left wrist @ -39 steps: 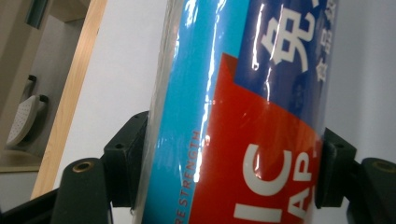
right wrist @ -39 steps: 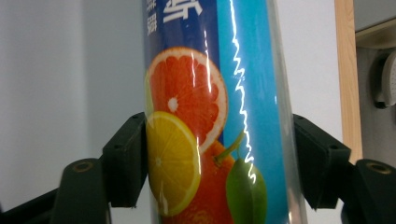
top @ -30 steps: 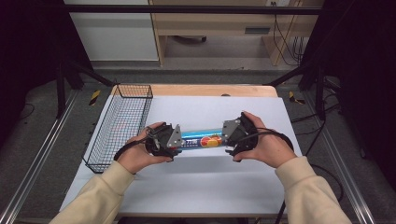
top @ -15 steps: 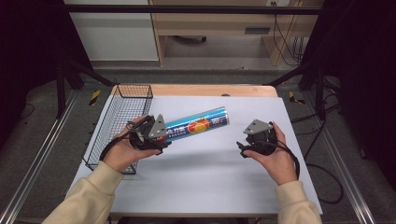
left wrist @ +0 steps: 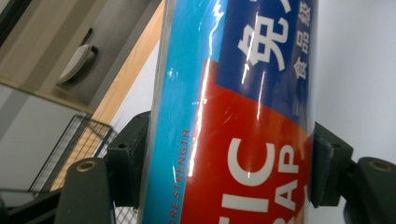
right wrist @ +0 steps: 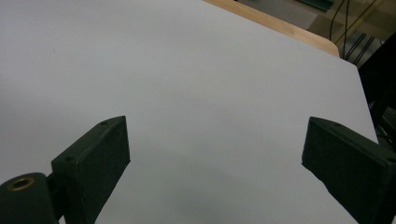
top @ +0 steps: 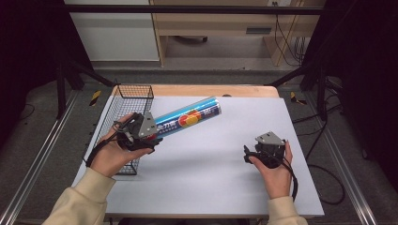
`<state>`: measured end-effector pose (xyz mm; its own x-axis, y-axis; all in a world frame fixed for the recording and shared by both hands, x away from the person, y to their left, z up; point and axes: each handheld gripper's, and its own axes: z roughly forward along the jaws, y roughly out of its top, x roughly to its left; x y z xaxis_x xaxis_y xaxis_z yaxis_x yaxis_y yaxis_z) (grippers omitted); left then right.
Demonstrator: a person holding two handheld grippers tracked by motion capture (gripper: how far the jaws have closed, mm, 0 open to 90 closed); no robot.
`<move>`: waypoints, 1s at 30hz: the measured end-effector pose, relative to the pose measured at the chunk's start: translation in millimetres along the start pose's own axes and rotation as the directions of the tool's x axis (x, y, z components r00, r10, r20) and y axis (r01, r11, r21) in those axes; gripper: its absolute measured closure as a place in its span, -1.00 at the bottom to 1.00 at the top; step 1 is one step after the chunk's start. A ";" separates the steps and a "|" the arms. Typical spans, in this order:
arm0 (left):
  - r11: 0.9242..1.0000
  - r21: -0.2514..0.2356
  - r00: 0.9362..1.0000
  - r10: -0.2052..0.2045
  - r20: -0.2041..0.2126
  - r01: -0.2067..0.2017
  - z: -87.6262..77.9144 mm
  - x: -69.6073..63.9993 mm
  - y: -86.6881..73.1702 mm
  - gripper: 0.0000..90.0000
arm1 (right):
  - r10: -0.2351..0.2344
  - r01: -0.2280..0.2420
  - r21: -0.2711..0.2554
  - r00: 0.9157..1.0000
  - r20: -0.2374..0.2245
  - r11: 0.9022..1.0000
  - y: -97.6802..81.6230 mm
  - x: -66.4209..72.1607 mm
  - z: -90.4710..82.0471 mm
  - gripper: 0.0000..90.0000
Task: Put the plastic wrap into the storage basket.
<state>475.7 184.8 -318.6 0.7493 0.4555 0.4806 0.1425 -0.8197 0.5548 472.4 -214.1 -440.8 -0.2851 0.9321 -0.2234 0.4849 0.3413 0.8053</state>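
Observation:
A long blue tube of plastic wrap point(top: 187, 117) with a red patch hangs tilted above the table, its far end pointing back and right. My left gripper point(top: 152, 134) is shut on its near end, beside the basket. In the left gripper view the tube point(left wrist: 233, 93) runs up between both pads point(left wrist: 133, 163), which press its sides. My right gripper point(top: 259, 149) hovers low over the right part of the white sheet. Its jaws have just been opening and stand wide with nothing between the pads point(right wrist: 105, 149), only bare sheet point(right wrist: 210, 93).
A black wire basket point(top: 124, 105) stands at the table's left edge, right behind my left hand. The white sheet point(top: 211, 173) covers the wooden table point(top: 197, 90). Dark frame legs and cables point(top: 324, 154) lie on the floor to the right.
The right gripper let go of the tube and moved right and down. The left gripper carried the tube up and left toward the basket, tilting its far end upward.

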 end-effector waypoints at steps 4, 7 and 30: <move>0.999 0.009 0.999 -0.031 -0.027 0.032 -9.4 6.1 -8.0 -0.34 | 0.017 -0.017 0.003 1.000 0.010 1.000 -3.0 -1.0 -1.3 -0.81; 0.998 -0.003 0.998 -0.060 -0.037 0.060 -17.5 14.4 -12.9 -0.34 | 0.033 -0.033 0.005 0.999 0.025 0.999 -2.8 -3.5 -1.0 -0.83; 0.988 0.077 0.983 -0.126 -0.132 0.137 -50.2 25.7 -19.3 -0.33 | 0.168 -0.167 -0.030 0.985 0.033 0.986 -10.2 -14.6 -11.3 -0.87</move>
<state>459.8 229.8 -282.8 0.6335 0.5969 0.4923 0.2929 -0.7739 0.5615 462.3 -232.6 -439.5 -0.1719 0.9797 -0.1032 0.5004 0.1770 0.8475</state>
